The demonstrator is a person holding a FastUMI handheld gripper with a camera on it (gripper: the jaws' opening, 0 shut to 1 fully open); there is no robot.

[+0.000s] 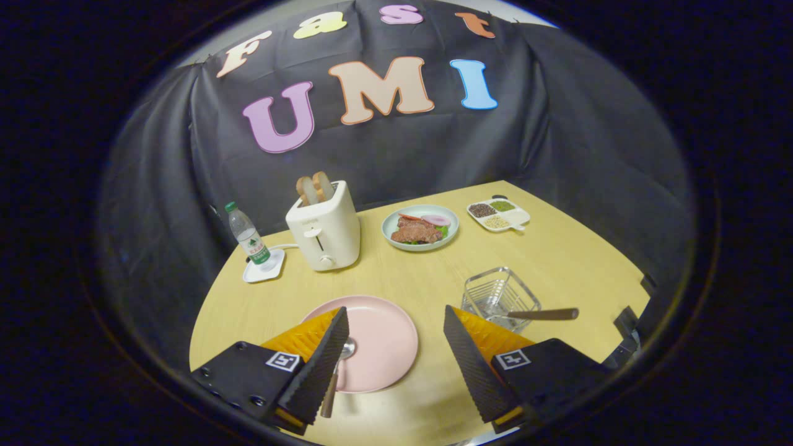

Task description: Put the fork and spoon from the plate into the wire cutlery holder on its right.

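Currently your gripper (393, 347) hangs wide open above the pink plate (378, 341), holding nothing. Spoon (337, 368): on the plate's left edge, awaiting pickup. Fork (536, 314): already in the wire cutlery holder (499, 294), right of the plate, handle overhanging.

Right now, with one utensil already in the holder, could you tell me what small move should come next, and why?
Probably shift the open tool toward the spoon and centre it between the fingers. The spoon lies on the pink plate beside one finger, not between them, while a wooden-handled utensil already rests in the wire cutlery holder.
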